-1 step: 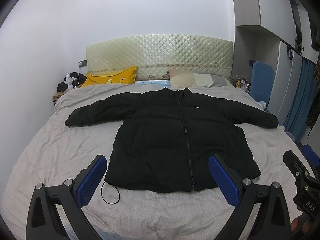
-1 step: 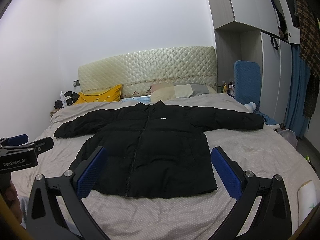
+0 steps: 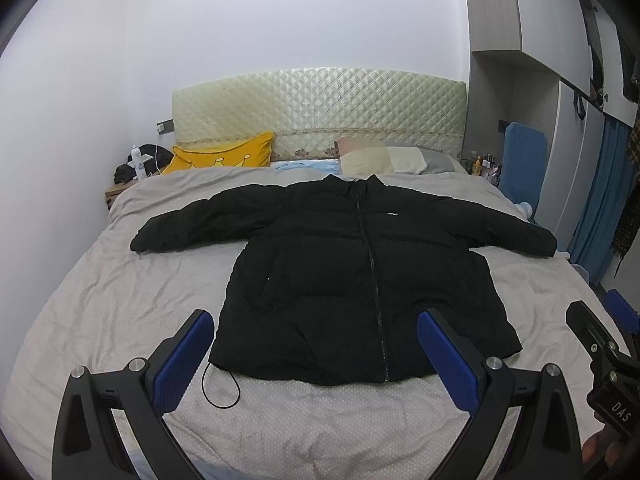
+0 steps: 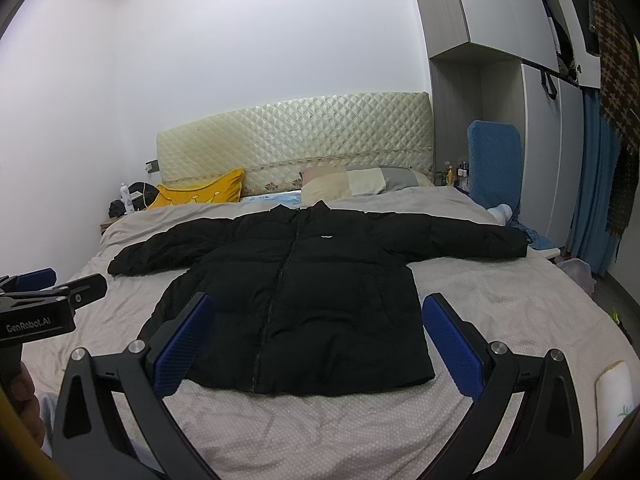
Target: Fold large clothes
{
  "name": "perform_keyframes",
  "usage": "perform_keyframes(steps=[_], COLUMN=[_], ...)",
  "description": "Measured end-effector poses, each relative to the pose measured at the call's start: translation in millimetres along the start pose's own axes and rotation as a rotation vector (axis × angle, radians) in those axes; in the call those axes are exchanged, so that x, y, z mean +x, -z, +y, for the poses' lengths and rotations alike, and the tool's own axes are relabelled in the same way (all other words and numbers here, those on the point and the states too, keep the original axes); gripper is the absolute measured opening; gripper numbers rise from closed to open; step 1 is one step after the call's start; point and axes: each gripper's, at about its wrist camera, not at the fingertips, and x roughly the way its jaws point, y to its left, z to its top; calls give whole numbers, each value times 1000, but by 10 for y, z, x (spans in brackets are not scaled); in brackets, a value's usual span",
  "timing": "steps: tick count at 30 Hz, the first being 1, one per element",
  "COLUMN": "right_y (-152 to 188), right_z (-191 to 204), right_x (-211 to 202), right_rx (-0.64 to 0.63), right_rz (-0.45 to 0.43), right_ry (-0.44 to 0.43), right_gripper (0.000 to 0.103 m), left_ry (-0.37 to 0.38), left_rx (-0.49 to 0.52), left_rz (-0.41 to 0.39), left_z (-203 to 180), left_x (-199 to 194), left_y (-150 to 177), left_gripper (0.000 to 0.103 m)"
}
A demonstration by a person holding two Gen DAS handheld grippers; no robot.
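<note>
A black puffer jacket (image 3: 352, 264) lies flat and front-up on the bed (image 3: 100, 300), zipped, with both sleeves spread out sideways. It shows again in the right wrist view (image 4: 320, 292). My left gripper (image 3: 314, 320) hovers open near the hem, its blue pads (image 3: 180, 356) wide apart with nothing between them. My right gripper (image 4: 318, 300) is also open and empty, held over the hem's right half. Each gripper appears at the edge of the other's view: the right one (image 3: 600, 352) and the left one (image 4: 44, 300). A thin black drawcord loop (image 3: 220, 392) trails from the hem's left corner.
At the headboard (image 3: 320, 120) lie a yellow pillow (image 3: 224, 156) and a beige-grey pillow (image 3: 392, 160). A nightstand with a bottle (image 3: 136, 160) stands at the left. To the right are a blue padded board (image 4: 494, 164), a wardrobe and a blue curtain (image 4: 592, 184).
</note>
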Motion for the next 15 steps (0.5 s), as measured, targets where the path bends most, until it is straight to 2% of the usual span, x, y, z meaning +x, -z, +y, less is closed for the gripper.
perform_keyframes(steps=[15], right_y=[0], right_z=[4], right_x=[1], right_rx=[-1], right_rz=[5], right_ry=[-1], right_gripper=[103], left_ry=[6], left_rx=[-7], left_rz=[9], left_z=[52], left_x=[29], left_y=[19], left_gripper=[103])
